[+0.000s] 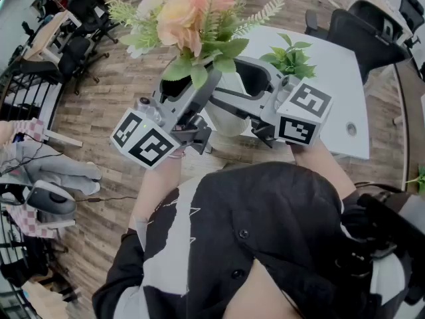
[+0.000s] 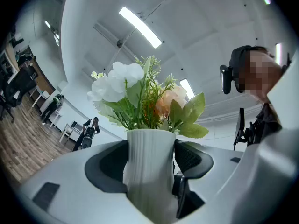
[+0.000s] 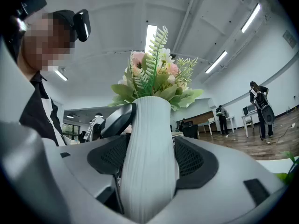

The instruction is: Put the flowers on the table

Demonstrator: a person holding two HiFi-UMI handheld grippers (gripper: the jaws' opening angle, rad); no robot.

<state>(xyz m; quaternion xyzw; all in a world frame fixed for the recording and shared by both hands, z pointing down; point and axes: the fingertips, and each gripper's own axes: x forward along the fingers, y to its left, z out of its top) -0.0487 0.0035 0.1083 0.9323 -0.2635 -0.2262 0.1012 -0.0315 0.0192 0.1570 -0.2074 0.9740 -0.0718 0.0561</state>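
A white ribbed vase (image 1: 229, 108) with pink and white flowers (image 1: 189, 12) and green leaves hangs in the air in front of me, near the white table's (image 1: 342, 85) front edge. My left gripper (image 1: 207, 93) grips it from the left and my right gripper (image 1: 251, 93) from the right. In the left gripper view the vase (image 2: 148, 164) fills the gap between the dark pads (image 2: 106, 164). The right gripper view shows the same, with the vase (image 3: 148, 162) pressed between the meshed pads (image 3: 194, 160). Both grippers are shut on the vase.
A small green plant (image 1: 290, 57) stands on the table behind the vase. Black office chairs (image 1: 365, 28) stand at the table's far right. Desks and chairs (image 1: 76, 28) line the left over the wooden floor. People (image 3: 259, 108) stand far off.
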